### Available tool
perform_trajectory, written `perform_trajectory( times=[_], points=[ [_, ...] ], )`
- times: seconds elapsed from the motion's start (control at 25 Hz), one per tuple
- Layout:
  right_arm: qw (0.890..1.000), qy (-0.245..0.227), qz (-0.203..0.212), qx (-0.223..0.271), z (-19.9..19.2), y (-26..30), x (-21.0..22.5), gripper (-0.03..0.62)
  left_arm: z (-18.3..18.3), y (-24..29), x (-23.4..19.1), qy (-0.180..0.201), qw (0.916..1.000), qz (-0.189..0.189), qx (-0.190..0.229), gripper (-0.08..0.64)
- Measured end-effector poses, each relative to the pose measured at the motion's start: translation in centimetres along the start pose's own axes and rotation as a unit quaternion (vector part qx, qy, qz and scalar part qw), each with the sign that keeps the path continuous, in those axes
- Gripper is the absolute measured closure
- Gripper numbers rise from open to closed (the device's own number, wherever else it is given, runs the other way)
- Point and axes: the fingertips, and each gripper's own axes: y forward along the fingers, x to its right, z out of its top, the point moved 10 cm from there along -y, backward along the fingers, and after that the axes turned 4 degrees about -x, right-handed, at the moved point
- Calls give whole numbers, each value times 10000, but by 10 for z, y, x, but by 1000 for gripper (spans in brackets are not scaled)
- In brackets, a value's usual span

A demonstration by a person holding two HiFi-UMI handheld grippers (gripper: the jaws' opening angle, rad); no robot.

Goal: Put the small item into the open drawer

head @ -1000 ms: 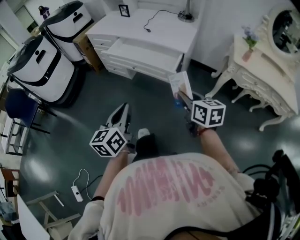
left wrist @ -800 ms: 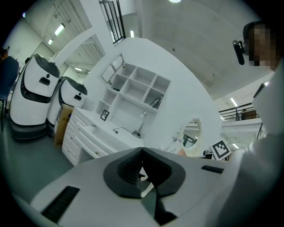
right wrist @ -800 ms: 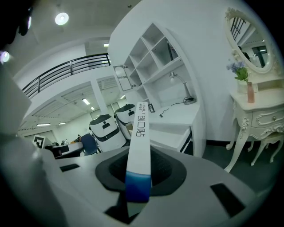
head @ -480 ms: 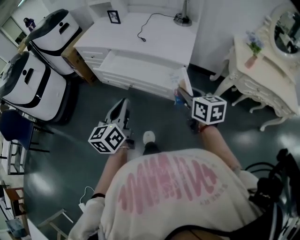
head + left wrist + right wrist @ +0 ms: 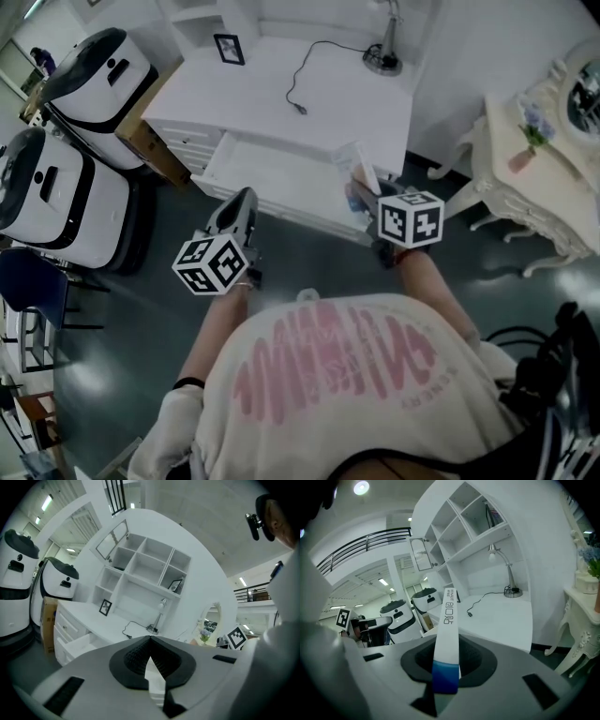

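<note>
In the head view the person has walked up to the white tabletop (image 5: 328, 84), so the open drawer (image 5: 281, 178), which lay well ahead a second ago, now sits right in front of both arms; the right tongs (image 5: 362, 187) hang over the drawer's right end with the small item (image 5: 359, 161), a slim white pack with a blue end, standing up from them, while the left tongs (image 5: 244, 199) point at the drawer's left part. In the left gripper view the left tongs are closed on nothing, tips meeting, the drawer near at lower left. In the right gripper view the right tongs grip the pack (image 5: 447, 634) by its blue end. The carry looks nearly done; lowering into the drawer and letting go seem to be what remains
</note>
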Motion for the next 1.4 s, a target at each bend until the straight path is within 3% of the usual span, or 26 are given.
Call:
perform_trajectory(
  times=[0.44, 0.68, 0.92, 1.16, 1.4],
  points=[
    [9965, 239, -52, -795, -4, 101, 18, 505, -3, 71, -77, -157, 9974, -79, -694, 531],
    [9914, 86, -186, -1289, -20, 138, 25, 505, -19, 84, -95, -385, 9946, -88, -956, 531],
    [9811, -60, -280, -1916, -38, 169, 37, 505, -28, 85, -105, -557, 9931, -205, -1008, 531],
    [9627, -104, -319, -2685, -62, 194, 57, 503, -34, 83, -116, -669, 9925, -130, -1018, 532],
    [9526, 10, -346, -3023, -75, 203, 63, 502, -35, 86, -125, -680, 9916, -110, -1096, 532]
  ],
)
